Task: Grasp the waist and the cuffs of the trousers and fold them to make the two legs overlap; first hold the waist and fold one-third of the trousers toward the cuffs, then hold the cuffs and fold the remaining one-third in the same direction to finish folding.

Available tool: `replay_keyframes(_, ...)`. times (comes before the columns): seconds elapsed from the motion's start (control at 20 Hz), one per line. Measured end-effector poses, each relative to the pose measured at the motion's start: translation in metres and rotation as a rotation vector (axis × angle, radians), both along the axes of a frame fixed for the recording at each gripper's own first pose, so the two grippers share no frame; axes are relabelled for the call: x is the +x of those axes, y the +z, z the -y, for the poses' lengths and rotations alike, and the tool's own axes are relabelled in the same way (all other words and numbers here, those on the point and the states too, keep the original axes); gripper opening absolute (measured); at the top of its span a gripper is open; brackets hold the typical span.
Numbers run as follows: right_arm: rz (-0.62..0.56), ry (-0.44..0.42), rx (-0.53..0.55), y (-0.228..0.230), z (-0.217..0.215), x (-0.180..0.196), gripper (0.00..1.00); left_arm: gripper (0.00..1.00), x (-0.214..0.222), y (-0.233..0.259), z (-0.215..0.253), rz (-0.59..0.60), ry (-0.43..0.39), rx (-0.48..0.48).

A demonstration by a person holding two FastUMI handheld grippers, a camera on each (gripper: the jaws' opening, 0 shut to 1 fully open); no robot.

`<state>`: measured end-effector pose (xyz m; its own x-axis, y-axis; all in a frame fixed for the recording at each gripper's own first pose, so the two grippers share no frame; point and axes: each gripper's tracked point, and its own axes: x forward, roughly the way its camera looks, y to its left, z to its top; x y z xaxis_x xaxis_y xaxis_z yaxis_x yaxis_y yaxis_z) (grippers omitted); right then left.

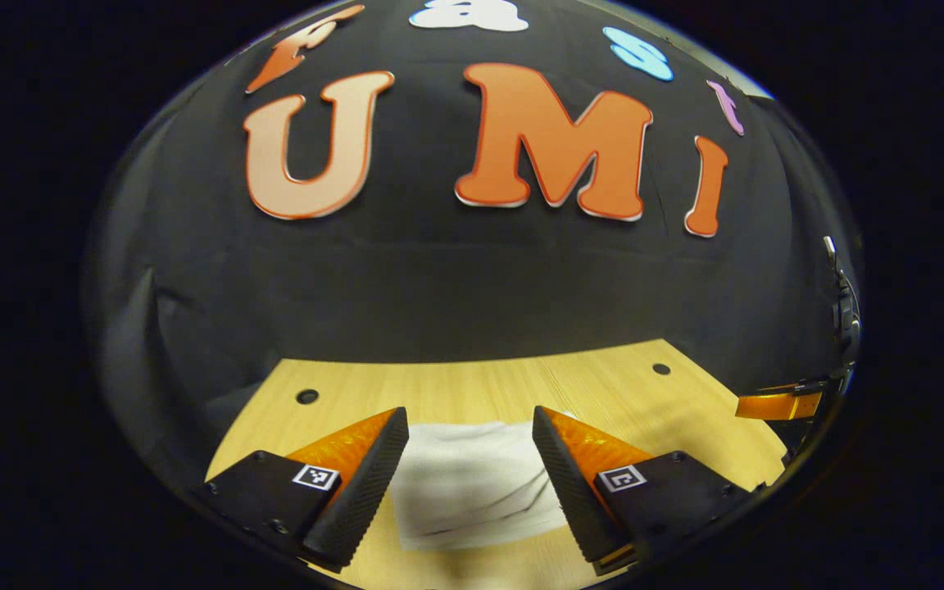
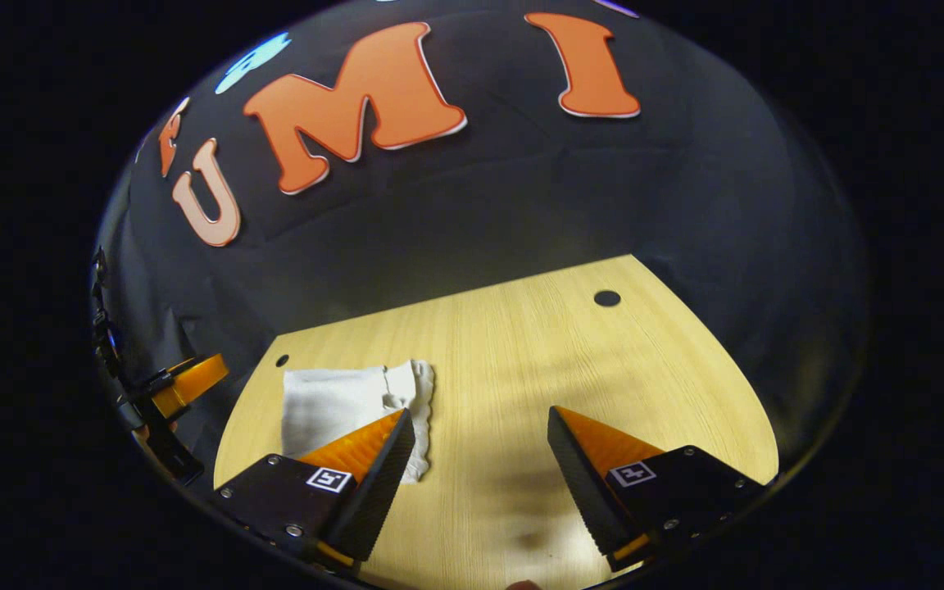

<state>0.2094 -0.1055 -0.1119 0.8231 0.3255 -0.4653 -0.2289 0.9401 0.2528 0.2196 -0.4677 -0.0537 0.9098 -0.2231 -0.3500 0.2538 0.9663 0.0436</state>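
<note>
The white trousers (image 1: 472,483) lie folded into a compact rectangle on the wooden table (image 1: 472,393). In the left gripper view my left gripper (image 1: 470,434) hangs open above them, its fingers spread to either side of the bundle and apart from it. In the right gripper view the same folded trousers (image 2: 341,401) lie at the left, with a frilly edge facing right. My right gripper (image 2: 480,434) is open over bare wood, its left finger in front of the bundle's near corner. The other gripper (image 2: 185,381) shows at the far left edge.
The table (image 2: 570,360) has small round holes near its back corners (image 2: 606,298) (image 1: 306,397). The black cloth wall rises right behind the table. Bare wood stretches to the right of the trousers.
</note>
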Motion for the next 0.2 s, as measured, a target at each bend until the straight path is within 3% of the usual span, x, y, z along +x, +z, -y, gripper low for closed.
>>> replay_keyframes(0.2,0.213,0.045,-0.008,0.051,-0.018,0.005,0.98,0.99,0.006,-0.004,-0.002,0.133,0.084,-0.020)
